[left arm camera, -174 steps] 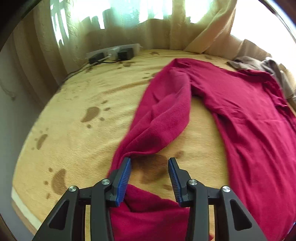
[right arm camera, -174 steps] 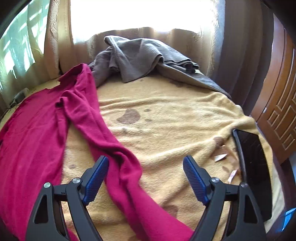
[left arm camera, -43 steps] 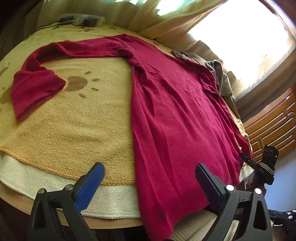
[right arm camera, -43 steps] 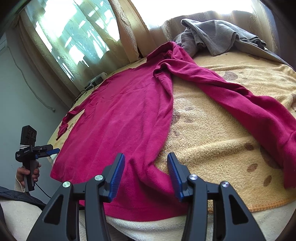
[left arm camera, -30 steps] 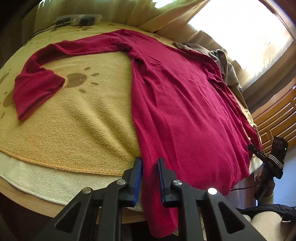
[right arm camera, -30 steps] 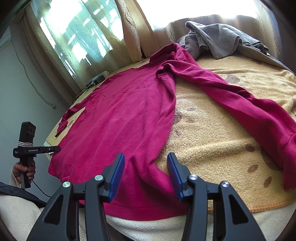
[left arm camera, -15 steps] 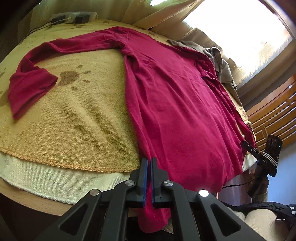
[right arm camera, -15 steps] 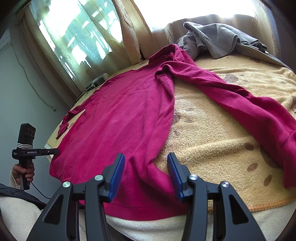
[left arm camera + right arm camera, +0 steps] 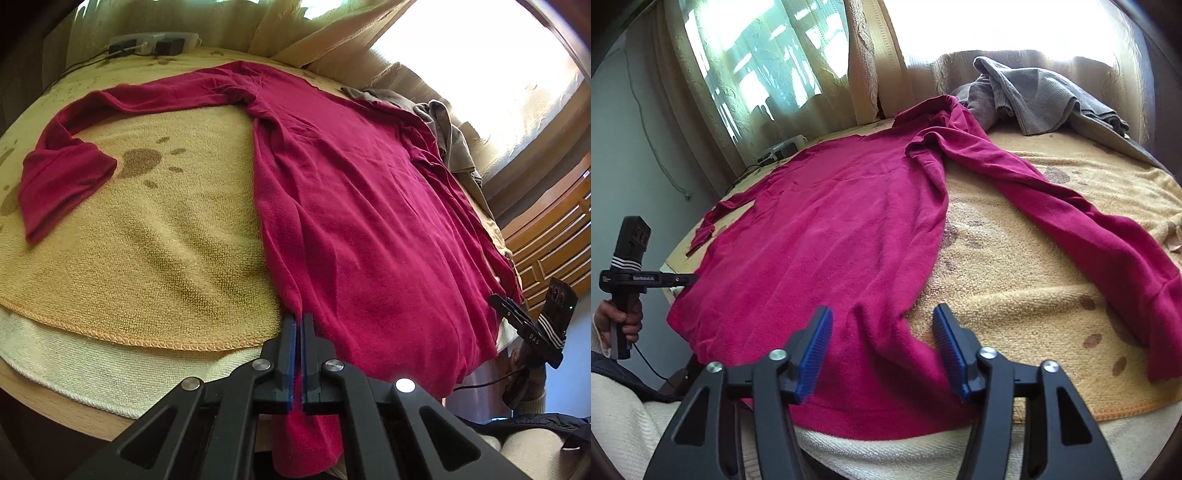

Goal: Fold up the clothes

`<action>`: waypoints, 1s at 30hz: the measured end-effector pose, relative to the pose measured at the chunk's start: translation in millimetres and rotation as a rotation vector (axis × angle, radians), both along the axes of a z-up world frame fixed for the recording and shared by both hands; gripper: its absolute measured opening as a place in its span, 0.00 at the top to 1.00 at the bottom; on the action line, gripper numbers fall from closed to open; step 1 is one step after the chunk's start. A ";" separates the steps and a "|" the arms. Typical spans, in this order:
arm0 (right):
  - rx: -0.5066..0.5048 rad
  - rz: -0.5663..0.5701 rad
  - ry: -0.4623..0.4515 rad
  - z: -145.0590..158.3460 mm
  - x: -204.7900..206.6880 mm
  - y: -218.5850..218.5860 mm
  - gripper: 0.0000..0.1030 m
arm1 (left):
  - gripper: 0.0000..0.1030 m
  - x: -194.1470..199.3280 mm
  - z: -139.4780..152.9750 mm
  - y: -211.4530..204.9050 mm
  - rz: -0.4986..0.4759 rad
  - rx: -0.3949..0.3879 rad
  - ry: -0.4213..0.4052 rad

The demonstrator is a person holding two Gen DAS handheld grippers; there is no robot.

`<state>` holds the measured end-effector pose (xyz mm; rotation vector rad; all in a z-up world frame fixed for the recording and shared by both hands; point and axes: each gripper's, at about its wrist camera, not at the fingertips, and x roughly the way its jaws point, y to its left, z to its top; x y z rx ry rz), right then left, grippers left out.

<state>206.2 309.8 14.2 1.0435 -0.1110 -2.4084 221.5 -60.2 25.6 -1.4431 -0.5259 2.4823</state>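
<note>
Red shirt: left gripper pinches hem; right gripper closing, not yet gripping. Next: clamp, fold w/ both.

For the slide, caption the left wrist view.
Left gripper shut on the hem corner of a red long-sleeved top spread over a yellow paw-print towel.

Since a second earlier the left gripper closed fully on the red sweater's hem at the frame's bottom centre, while the right gripper's fingers narrowed slightly, straddling the hem unpinched.
</note>
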 end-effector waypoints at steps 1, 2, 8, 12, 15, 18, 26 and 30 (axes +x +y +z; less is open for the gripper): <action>0.017 -0.015 0.000 -0.3 -0.5 0.7 0.73 | 0.99 1.0 0.5 -4.0 0.010 0.029 0.005; -0.010 -0.015 -0.017 -1.0 -2.4 4.5 0.81 | 0.99 3.0 1.9 -9.2 0.023 0.058 0.011; -0.210 0.045 -0.071 11.9 -0.7 15.3 0.90 | 0.99 29.4 32.8 -44.5 0.112 0.121 0.099; -0.358 0.152 -0.092 27.4 6.5 10.6 0.92 | 0.99 34.7 46.4 -54.9 0.123 0.150 0.137; -0.416 0.225 -0.109 35.0 16.6 6.4 0.92 | 0.99 37.1 59.7 -58.4 0.132 0.142 0.177; -0.407 0.275 -0.124 36.0 29.0 0.4 0.92 | 0.99 41.5 68.1 -67.2 0.167 0.117 0.199; -0.322 0.270 -0.280 -8.7 30.3 -10.7 0.92 | 0.99 46.6 30.8 -105.5 0.277 0.110 0.105; -0.315 0.228 -0.313 -19.2 28.6 -4.2 0.93 | 0.98 40.0 -4.5 -109.3 0.279 0.084 -0.007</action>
